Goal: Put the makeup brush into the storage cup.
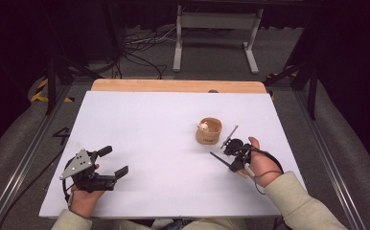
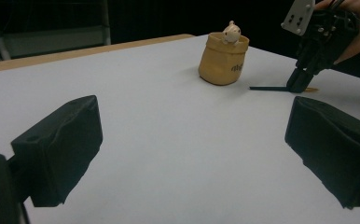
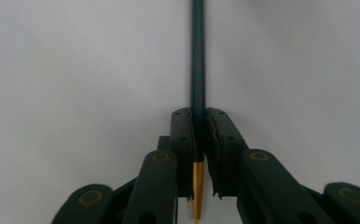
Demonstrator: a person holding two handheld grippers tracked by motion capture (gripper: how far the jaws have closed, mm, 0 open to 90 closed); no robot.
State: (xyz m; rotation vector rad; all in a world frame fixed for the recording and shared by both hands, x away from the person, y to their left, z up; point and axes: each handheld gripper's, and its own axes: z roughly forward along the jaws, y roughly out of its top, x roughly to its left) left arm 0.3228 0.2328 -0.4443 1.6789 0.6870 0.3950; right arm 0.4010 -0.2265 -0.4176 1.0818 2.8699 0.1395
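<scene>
Nearest the person, the left gripper [image 1: 110, 163] rests low on the near-left part of the white table [image 1: 149, 143], held from below by the left hand [image 1: 85, 196]; its two blocky, matte black jaws stand wide apart with nothing between them, and a grey three-cornered plate sits on top. In the left gripper view the same jaws frame a broad stretch of smooth, bare white surface, so there is open room ahead of them and toward the middle of the table. On the near-right, the right hand [image 1: 262, 165] holds the right gripper [image 3: 198, 116], whose jaws are closed narrowly on a thin, straight, dark pen [image 3: 197, 56]; the slim shaft runs forward from the jaws over the table, and a gold, tapered tip shows behind them, between the linkage arms. In the high view the pen points left and toward the near side, lying low over the surface. Just beyond that gripper, near but apart from it, stands a small tan pot [image 1: 208, 130], shaped like a soft, rumpled sack with a rolled rim and some dark lettering on its side; a little pale figure [image 2: 231, 32] peeks over its edge. Farther off, a strip of bare wood [image 1: 178, 86] edges the table's far side, and beyond it lie a grey floor, loose cables and a metal frame's legs [image 1: 216, 38].
</scene>
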